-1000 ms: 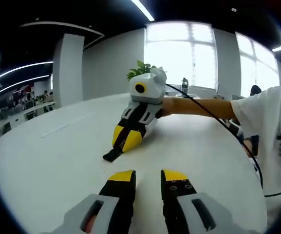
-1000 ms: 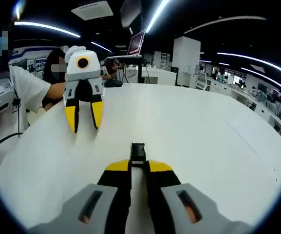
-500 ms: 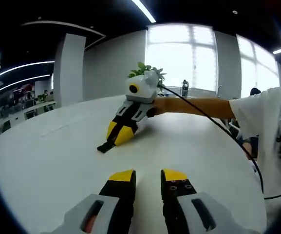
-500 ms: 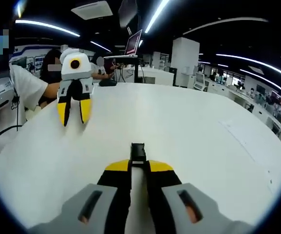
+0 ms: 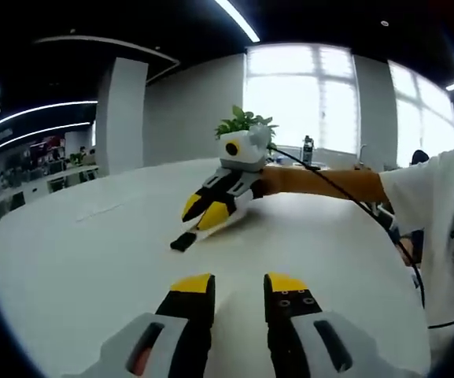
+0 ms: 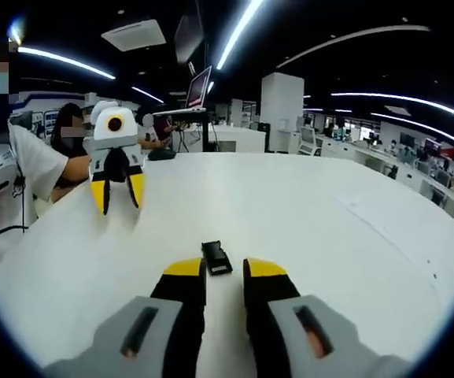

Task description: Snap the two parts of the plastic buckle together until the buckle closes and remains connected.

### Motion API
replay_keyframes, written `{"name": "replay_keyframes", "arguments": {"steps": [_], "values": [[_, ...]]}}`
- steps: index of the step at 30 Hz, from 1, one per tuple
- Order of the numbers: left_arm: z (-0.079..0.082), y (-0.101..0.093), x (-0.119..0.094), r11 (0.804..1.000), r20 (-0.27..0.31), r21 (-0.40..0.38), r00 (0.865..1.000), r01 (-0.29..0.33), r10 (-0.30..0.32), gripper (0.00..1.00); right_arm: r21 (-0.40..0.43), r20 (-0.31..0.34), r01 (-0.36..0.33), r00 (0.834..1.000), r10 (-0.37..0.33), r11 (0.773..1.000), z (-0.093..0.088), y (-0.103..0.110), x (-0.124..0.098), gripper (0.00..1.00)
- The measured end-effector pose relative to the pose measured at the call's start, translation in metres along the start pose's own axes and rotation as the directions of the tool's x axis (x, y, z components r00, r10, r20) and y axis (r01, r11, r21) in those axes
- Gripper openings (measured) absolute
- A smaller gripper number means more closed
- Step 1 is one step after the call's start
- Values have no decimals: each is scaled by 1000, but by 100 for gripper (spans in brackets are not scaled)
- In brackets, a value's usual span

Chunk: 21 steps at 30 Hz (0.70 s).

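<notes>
Left tool (image 5: 238, 285): jaws slightly apart, nothing between them, poised low over the white tabletop (image 5: 77, 252). In the right gripper view it (image 6: 117, 197) sits at the far left with its yellow tips pointing down and a gap showing between them.

Buckle piece (image 6: 216, 257): small, black, lying flat on the tabletop just ahead of the right tool's tips. In the left gripper view the same piece (image 5: 183, 241) lies just off the yellow tips of the right tool; contact cannot be judged there. Only this one black piece can be made out; whether it is a single half or the joined buckle is too small to tell.

Right tool (image 6: 224, 269): jaws parted, gripping nothing, the piece just beyond the gap between the tips. In the left gripper view it (image 5: 208, 213) angles down toward the tabletop, carried on a bare forearm (image 5: 321, 183) with a white sleeve (image 5: 423, 197).

Step in hand, as judged: the piece sits loose with both tools off it, so this is either a regrip or the release at the end.

Next move calls for checking closure; if still unjoined, take one half in each tool, line them up and press together.
</notes>
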<state>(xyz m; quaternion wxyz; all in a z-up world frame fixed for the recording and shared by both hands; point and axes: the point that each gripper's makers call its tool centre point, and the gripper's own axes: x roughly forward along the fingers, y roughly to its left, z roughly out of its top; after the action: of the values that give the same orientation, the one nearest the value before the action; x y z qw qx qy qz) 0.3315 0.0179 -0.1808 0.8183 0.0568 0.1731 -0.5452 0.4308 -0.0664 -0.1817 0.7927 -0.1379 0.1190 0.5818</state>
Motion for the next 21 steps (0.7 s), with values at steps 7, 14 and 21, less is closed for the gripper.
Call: {"name": "replay_keyframes", "arguments": {"steps": [7, 14, 21], "values": [[6, 19, -6, 996, 40, -61, 996, -71, 73, 36, 75, 48, 115, 992, -119, 991, 1, -9, -11, 30], [17, 34, -12, 983, 94, -112, 984, -143, 154, 41, 90, 67, 187, 979, -194, 978, 2, 0, -25, 35], [28, 36, -18, 977, 117, -90, 972, -195, 204, 45, 104, 60, 225, 971, -232, 969, 5, 15, -36, 45]]}}
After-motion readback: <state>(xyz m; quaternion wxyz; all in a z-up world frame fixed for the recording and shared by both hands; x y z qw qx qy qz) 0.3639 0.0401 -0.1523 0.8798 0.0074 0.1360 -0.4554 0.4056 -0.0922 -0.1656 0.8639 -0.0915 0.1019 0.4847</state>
